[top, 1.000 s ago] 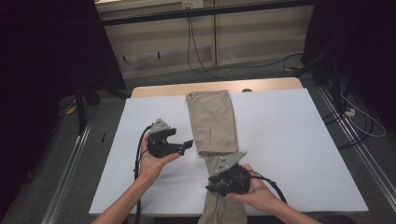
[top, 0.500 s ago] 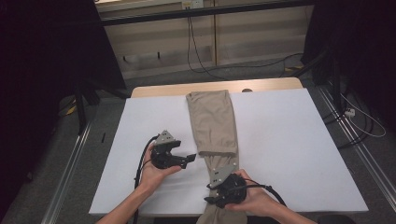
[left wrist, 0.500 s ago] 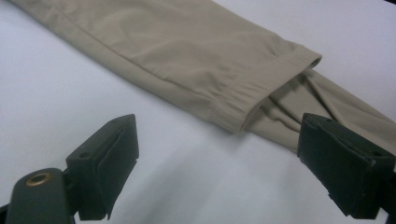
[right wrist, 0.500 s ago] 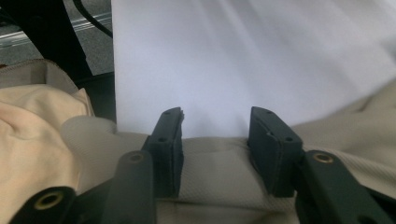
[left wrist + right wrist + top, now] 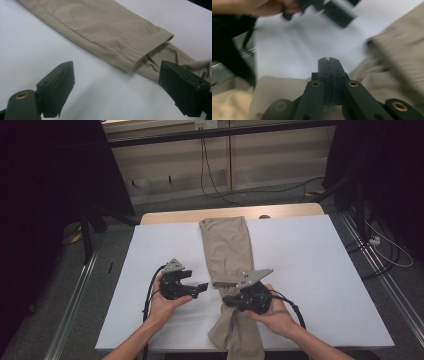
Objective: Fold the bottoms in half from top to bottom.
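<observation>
Beige trousers (image 5: 227,250) lie lengthwise down the middle of the white table top (image 5: 320,265), the near end hanging over the front edge. My right gripper (image 5: 226,300) is low on the trousers and points left. Its jaws have just been closing and now press together (image 5: 328,60), with cloth (image 5: 282,92) gathered up against them. My left gripper (image 5: 205,287) hovers just left of the trousers, open and holding nothing. In the left gripper view (image 5: 117,82) a folded elastic cuff (image 5: 150,50) lies between and beyond the wide jaws.
The wooden table edge (image 5: 280,211) shows at the back. Metal rails (image 5: 75,305) run along the floor on both sides, and cables (image 5: 385,245) lie on the floor at the right. White surface stretches to either side of the trousers.
The right gripper's jaws have closed and the hand has lifted a little with the cloth. The left gripper has edged slightly toward the trousers.
</observation>
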The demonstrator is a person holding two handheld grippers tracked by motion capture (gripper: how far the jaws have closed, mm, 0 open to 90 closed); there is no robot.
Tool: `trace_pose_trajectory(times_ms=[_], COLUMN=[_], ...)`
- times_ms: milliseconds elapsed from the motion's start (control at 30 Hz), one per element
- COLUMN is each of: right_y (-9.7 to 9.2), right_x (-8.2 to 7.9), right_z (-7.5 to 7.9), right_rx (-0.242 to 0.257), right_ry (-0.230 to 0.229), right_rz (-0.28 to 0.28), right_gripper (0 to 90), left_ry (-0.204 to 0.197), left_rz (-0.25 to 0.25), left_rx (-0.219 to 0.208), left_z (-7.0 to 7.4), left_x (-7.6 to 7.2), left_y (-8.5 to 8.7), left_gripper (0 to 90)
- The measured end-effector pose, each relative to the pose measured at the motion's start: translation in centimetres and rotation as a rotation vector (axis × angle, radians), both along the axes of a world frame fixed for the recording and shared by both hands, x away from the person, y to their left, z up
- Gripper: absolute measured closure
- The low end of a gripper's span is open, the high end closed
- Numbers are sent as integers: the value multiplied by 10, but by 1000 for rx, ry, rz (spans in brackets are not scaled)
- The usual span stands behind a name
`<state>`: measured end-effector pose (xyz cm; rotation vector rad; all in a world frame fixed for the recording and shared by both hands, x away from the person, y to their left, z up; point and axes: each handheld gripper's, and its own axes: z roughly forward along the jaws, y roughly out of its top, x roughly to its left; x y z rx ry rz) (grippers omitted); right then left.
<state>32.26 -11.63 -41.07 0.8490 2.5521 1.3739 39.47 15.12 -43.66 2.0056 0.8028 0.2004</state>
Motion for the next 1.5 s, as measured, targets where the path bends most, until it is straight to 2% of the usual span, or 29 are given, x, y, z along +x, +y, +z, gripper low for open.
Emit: trace_pose_trajectory(times_ms=[233, 333, 433, 500, 533, 600, 667, 733, 767, 867, 967, 1033, 1133, 1200, 1267, 1300, 1333, 1367, 1500], right_y=[-18, -21, -23, -24, -26, -30, -34, -38, -40, -50, -60, -67, -74, -76, -76, -76, -76, -75, -69], right_x=[44, 67, 91, 106, 113, 127, 136, 140, 137, 122, 95, 74, 45, 27, 11, 5, -1, -6, -23], right_z=[27, 34, 36, 33, 30, 21, 11, -2, -6, -10, -10, -9, -13, -18, -23, -25, -27, -29, -33], right_rx=[86, 99, 101, 78, 84, 76, 44, -35, -42, -24, -38, -34, -51, -69, -96, -105, -116, -120, -149], right_ry=[-55, -77, -76, -81, -76, -37, 5, 25, 27, 43, 43, 37, 54, 79, 87, 100, 106, 108, 114], right_rz=[-185, -262, -345, -396, -421, -474, -517, -530, -538, -523, -492, -465, -413, -379, -350, -332, -316, -312, -261], right_gripper=[894, 894, 894, 894, 894, 884, 824, 705, 655, 605, 603, 630, 671, 681, 680, 680, 680, 678, 678], left_ry=[0, -6, 1, 10, 16, 28, 41, 41, 42, 59, 63, 66, 52, 23, 16, -2, 0, 17, 40], left_rz=[16, 14, 1, -20, -30, -56, -89, -136, -163, -237, -321, -372, -424, -455, -493, -495, -507, -503, -473], left_rx=[1, 9, 25, 36, 47, 63, 66, 76, 76, 81, 106, 102, 102, 139, 185, 230, 246, 236, 262], left_z=[0, 1, 0, -2, -2, -2, -2, -1, 0, 2, 1, 1, 3, 1, -5, -8, -10, -9, -7], left_x=[1, -1, -2, -4, -5, -9, -15, -24, -29, -47, -66, -78, -93, -101, -105, -107, -106, -106, -108], left_y=[1, 0, -2, -5, -6, -10, -16, -22, -26, -38, -53, -63, -77, -87, -94, -96, -96, -95, -83], left_gripper=[146, 163, 206, 236, 257, 299, 346, 429, 463, 606, 705, 703, 633, 616, 656, 741, 847, 896, 900])
